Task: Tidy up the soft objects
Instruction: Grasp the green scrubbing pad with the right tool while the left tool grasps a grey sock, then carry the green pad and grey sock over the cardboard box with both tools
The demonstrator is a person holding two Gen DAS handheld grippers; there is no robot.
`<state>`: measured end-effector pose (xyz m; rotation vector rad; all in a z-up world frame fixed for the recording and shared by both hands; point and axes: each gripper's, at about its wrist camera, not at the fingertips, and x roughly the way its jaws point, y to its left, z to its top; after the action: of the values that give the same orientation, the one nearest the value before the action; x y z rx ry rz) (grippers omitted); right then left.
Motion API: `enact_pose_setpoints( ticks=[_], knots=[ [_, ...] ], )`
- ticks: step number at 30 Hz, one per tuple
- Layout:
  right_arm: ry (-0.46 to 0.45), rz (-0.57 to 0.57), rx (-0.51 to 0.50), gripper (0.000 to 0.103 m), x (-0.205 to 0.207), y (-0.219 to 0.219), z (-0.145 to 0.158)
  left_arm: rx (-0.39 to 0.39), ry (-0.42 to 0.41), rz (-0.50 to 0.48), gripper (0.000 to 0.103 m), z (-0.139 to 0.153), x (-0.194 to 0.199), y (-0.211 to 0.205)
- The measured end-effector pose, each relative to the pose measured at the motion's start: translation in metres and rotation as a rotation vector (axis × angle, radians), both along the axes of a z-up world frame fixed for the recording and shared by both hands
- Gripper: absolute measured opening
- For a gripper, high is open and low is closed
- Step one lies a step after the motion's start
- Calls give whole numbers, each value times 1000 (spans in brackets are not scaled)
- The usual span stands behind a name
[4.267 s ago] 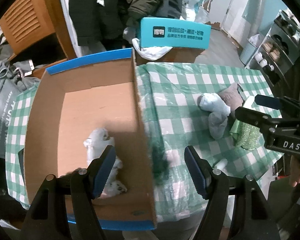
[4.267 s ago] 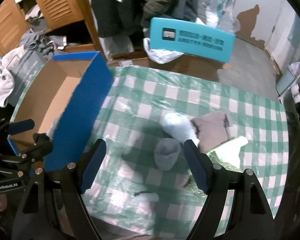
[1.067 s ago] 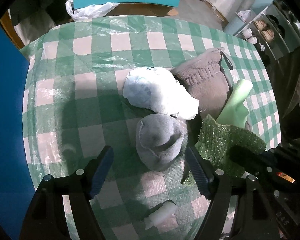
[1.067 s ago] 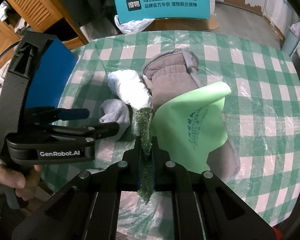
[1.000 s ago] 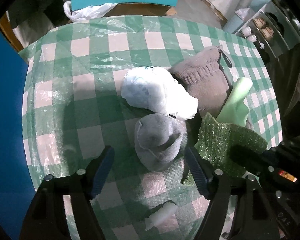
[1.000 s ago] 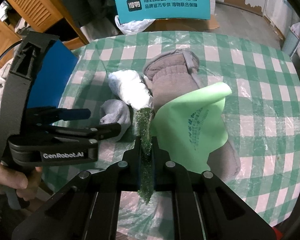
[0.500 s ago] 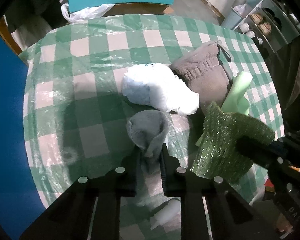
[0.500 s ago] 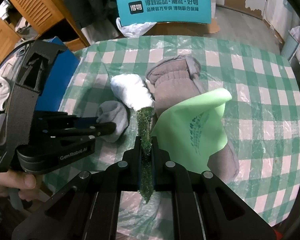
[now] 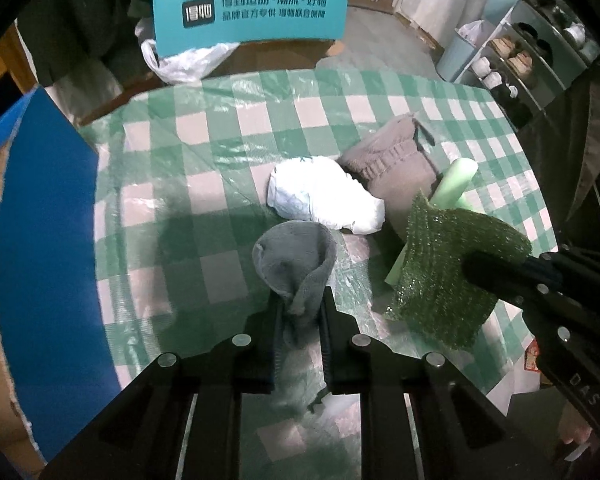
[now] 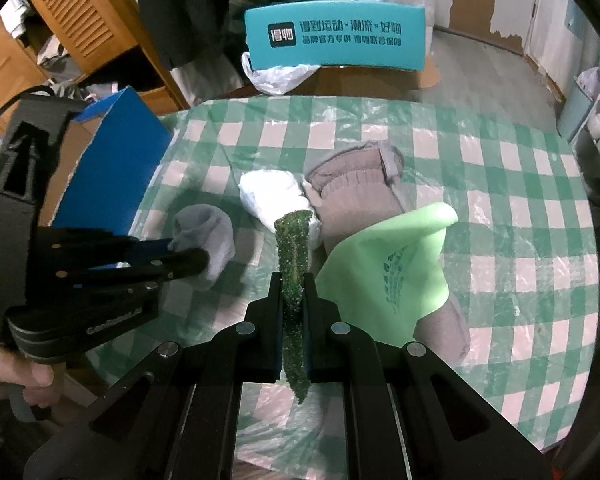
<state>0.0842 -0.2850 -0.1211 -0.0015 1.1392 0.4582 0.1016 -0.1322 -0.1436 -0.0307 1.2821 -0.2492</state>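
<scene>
My left gripper [image 9: 300, 300] is shut on a grey sock [image 9: 296, 256] and holds it above the checked tablecloth [image 9: 220, 136]; the sock also shows in the right wrist view [image 10: 210, 236]. My right gripper [image 10: 293, 280] is shut on a dark green glittery cloth [image 10: 294, 248], lifted off the table, also seen in the left wrist view [image 9: 452, 268]. On the table lie a white bundle [image 9: 324, 196], a grey-brown knitted sock [image 9: 396, 160] and a light green sheet [image 10: 392, 264].
A blue-sided cardboard box [image 9: 44, 220] stands at the table's left edge, also in the right wrist view [image 10: 116, 172]. A teal chair back [image 9: 248, 12] with a white plastic bag [image 9: 180, 60] is behind the table. Shelves with shoes [image 9: 520, 52] stand at the right.
My left gripper closed on the grey sock and lifted it. My right gripper raised the green cloth higher. Both views pulled back from the table.
</scene>
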Motion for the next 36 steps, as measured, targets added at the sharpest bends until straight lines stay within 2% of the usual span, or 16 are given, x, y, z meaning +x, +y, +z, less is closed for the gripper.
enact_pose_setpoints(
  ticks=[36],
  knots=[
    [-134, 55, 21, 7, -23, 48, 67, 15, -138, 61, 16, 69, -51, 61]
  ],
)
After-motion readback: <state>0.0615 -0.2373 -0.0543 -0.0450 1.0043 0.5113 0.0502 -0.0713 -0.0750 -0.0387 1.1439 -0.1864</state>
